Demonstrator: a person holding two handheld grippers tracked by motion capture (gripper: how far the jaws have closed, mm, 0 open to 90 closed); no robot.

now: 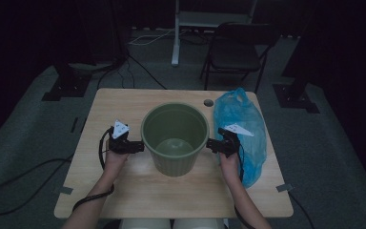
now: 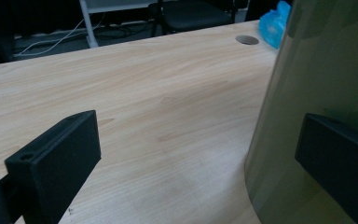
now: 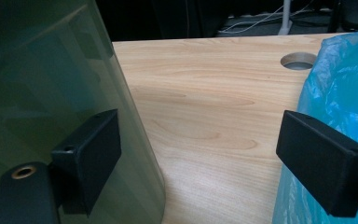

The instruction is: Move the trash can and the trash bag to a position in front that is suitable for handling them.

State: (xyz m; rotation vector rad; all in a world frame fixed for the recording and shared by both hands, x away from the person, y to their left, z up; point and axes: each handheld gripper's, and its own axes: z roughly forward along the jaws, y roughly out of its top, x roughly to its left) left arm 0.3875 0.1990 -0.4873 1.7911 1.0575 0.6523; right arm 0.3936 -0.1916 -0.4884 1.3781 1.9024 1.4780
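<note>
A green plastic bin (image 1: 175, 138) stands upright and empty in the middle of the wooden table (image 1: 124, 102). A crumpled blue plastic bag (image 1: 240, 126) lies on the table to its right. My left gripper (image 1: 133, 146) is at the bin's left side, open. In the left gripper view the jaws of the left gripper (image 2: 200, 140) are wide apart, one over bare wood and one against the bin wall (image 2: 317, 84). My right gripper (image 1: 214, 144) is at the bin's right side. The right gripper (image 3: 200, 140) is open, between the bin wall (image 3: 51, 84) and the blue bag (image 3: 340, 84).
A round cable hole (image 1: 208, 102) sits near the table's far edge, behind the bin. A black folding chair (image 1: 238, 47) and a white stand leg (image 1: 175, 38) are on the floor beyond the table. Cables trail from both grippers off the near edge.
</note>
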